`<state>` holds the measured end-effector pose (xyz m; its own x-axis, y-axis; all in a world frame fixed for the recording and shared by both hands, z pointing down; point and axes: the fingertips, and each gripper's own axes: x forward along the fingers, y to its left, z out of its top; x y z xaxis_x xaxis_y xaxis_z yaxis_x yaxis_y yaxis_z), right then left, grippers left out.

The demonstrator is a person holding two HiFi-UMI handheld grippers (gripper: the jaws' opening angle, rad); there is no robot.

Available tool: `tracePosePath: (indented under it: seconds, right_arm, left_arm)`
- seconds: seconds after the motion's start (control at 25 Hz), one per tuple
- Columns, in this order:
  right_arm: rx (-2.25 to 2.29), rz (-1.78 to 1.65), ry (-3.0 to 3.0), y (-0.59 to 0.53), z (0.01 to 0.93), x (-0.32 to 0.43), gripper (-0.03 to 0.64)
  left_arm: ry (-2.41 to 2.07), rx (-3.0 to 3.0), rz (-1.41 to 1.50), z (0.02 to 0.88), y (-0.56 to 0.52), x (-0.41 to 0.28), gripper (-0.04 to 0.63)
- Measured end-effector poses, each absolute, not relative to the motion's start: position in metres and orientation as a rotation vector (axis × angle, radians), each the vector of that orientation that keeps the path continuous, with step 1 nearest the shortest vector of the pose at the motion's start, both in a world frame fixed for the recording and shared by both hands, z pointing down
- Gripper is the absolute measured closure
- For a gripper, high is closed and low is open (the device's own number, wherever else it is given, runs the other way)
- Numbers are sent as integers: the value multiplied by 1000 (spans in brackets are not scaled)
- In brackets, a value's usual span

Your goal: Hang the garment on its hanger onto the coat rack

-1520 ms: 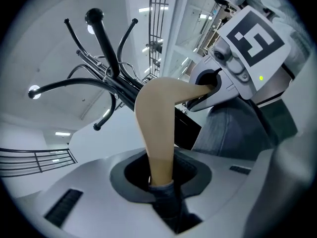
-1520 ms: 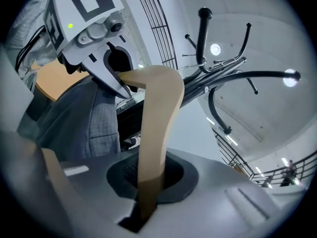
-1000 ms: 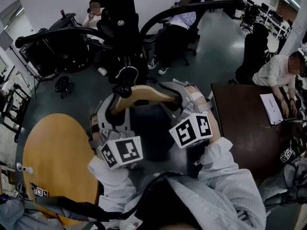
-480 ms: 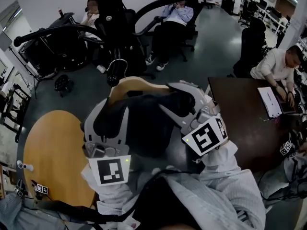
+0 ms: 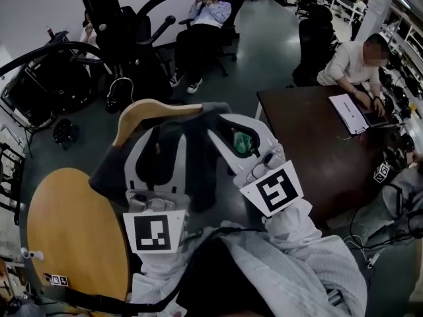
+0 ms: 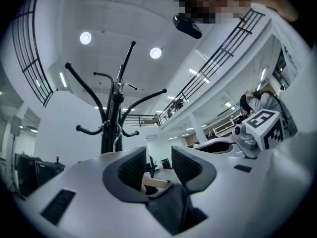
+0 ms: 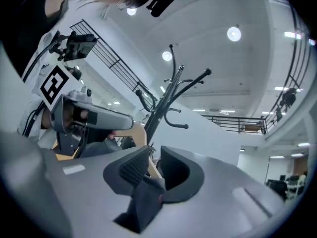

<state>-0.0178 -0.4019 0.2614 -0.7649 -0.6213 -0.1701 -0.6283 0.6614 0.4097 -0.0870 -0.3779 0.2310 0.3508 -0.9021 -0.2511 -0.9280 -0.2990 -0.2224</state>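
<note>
Found dark, limp garment (image 5: 195, 154) draped over curved hanger (image 5: 149, 111) of smooth pale wood, carried in front of the person between both grippers, above the glossy grey floor (image 5: 264, 51). Noted thin bent-wire hook (image 5: 119, 88) at the hanger's crown hanging free, not yet on the rack. Located coat rack (image 6: 111, 133) ahead, apart from the hanger: black pole with slim curved arms ending in rounded tips.

Checked left gripper (image 6: 158, 166): pale moulded shell, dark ribbed pads spread wide after just opening, with a pale wooden end of the hanger and a fold of garment lying in the gap, pads not pressing on either.

Checked right gripper (image 7: 154, 163): same build, pads drawn closer after just closing, pinching bunched garment cloth, with the wooden hanger edge running between them.

Recorded round counter (image 5: 66, 223) with yellowish wooden top at lower left, and rectangular dark-brown counter (image 5: 310, 137) at right bearing white papers (image 5: 349, 113). Logged one seated person (image 5: 350, 61) bent over that dark-brown counter and a second person (image 5: 208, 15) on a chair farther back.
</note>
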Motion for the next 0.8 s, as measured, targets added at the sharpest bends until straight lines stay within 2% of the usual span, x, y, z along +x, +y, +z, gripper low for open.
tracePosePath:
  seconds: [0.08, 0.24, 0.36, 0.8]
  right_arm:
    - [-1155, 657, 2783, -404, 259, 0, 571]
    - [-1353, 552, 2674, -409, 264, 39, 614]
    - [-1388, 433, 2640, -412, 270, 55, 615]
    - [-1483, 296, 2618, -426, 287, 79, 615]
  left_arm:
    - [1620, -2336, 154, 234, -386, -73, 438]
    - [1580, -2437, 232, 242, -399, -42, 530]
    - [1566, -2490, 212, 252, -410, -23, 589]
    - [1495, -2609, 209, 273, -434, 16, 591]
